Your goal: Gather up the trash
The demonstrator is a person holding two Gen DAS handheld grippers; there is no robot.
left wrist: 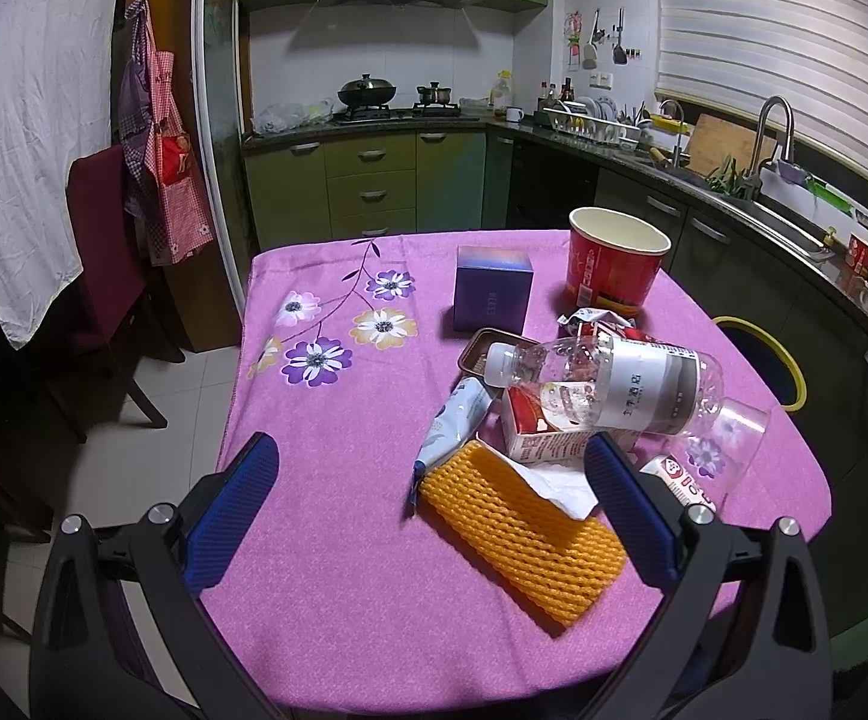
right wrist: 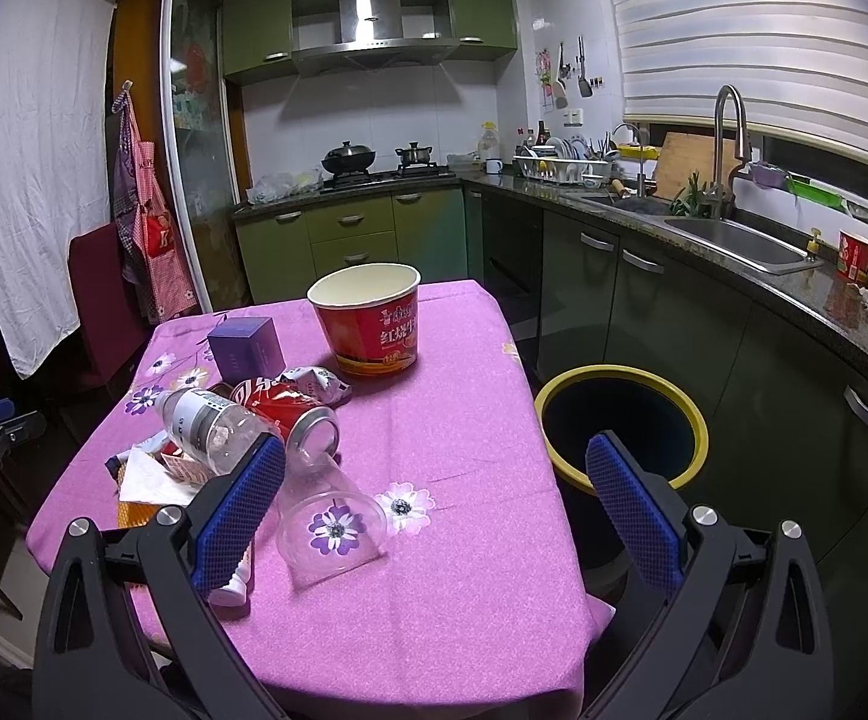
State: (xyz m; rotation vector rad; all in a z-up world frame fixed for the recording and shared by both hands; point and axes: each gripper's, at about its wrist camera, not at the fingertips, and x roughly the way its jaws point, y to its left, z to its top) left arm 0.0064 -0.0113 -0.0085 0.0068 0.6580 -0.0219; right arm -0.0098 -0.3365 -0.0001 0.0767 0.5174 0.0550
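Left claw and right claw gape apart, empty, above the pink-clothed worktop strewn with trash, clear plastic bottle included.

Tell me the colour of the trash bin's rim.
Yellow rim on the trash bin, dark inside; clearest in the right wrist view.

A pink flowered cloth is covering the surface. A dark red chair is standing beside it at the left, near a white sheet hanging down and checked aprons hanging from a hook. Along the far wall, green cabinets are carrying a stove where a black wok and a small pot are sitting. A dish rack is standing left of the steel sink, under striped blinds.
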